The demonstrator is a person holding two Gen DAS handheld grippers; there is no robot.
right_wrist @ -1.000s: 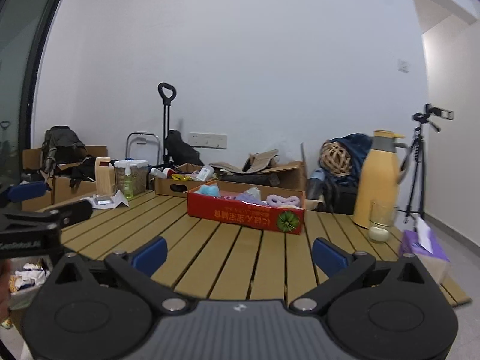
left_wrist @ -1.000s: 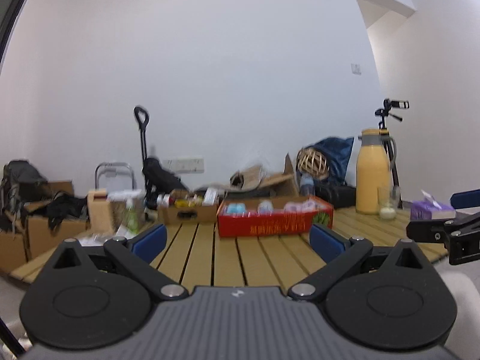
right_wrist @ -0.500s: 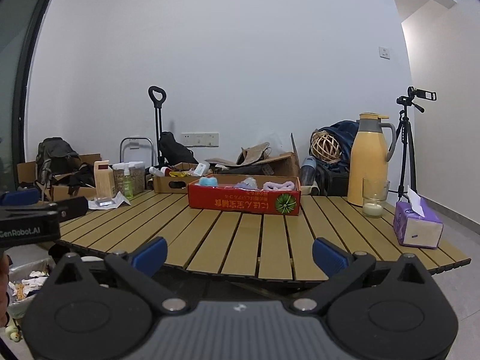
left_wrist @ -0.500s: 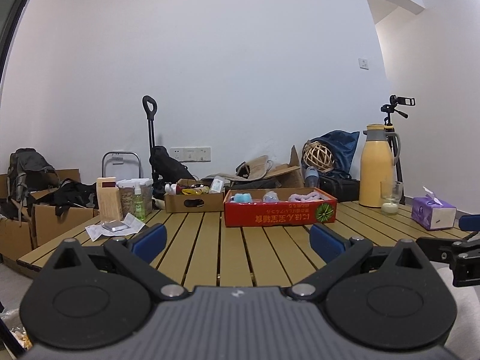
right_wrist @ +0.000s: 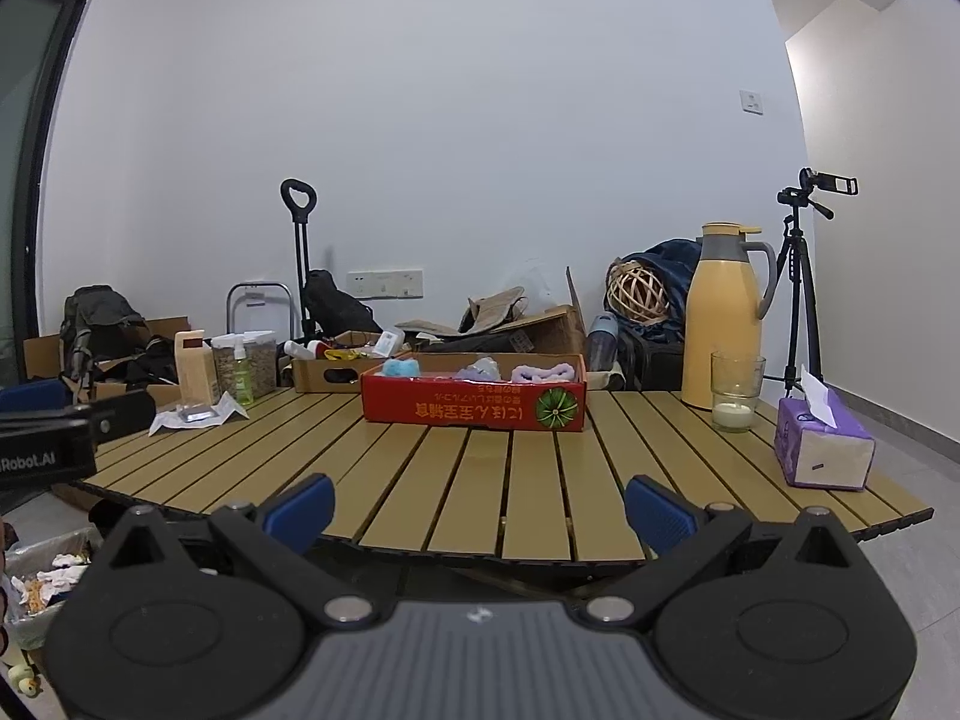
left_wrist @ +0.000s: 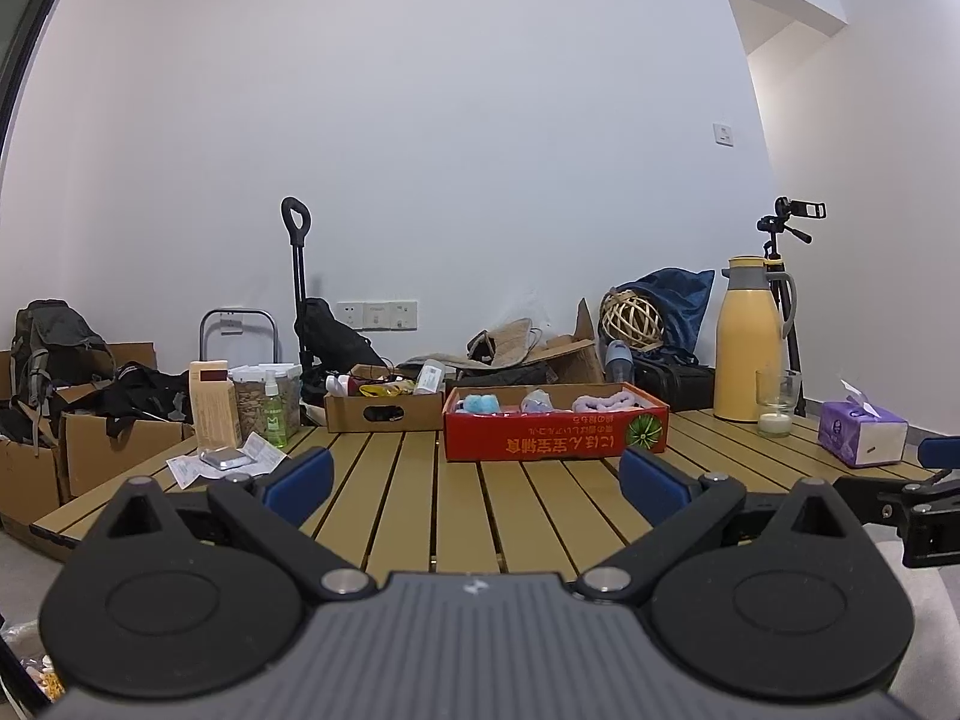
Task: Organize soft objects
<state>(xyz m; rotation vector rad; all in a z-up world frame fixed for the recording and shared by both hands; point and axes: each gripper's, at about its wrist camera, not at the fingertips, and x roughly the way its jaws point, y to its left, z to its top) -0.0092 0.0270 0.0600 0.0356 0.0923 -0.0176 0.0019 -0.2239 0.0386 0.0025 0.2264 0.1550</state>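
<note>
A red cardboard box stands near the far side of the slatted wooden table. Inside it lie a light blue soft object, a lavender one and a pale purple band. My left gripper hangs open over the near table edge, nothing between its blue fingertips. My right gripper is open too, level with the near edge and well short of the box. Each gripper shows at the side of the other's view.
A yellow thermos, a glass with a candle and a purple tissue box stand at the table's right. At the left are a wooden block, a green spray bottle, a jar and papers. A brown box sits behind.
Both grippers have drawn back from the table and levelled out, so the red box looks farther away and more table surface shows. Both stay open and empty.
</note>
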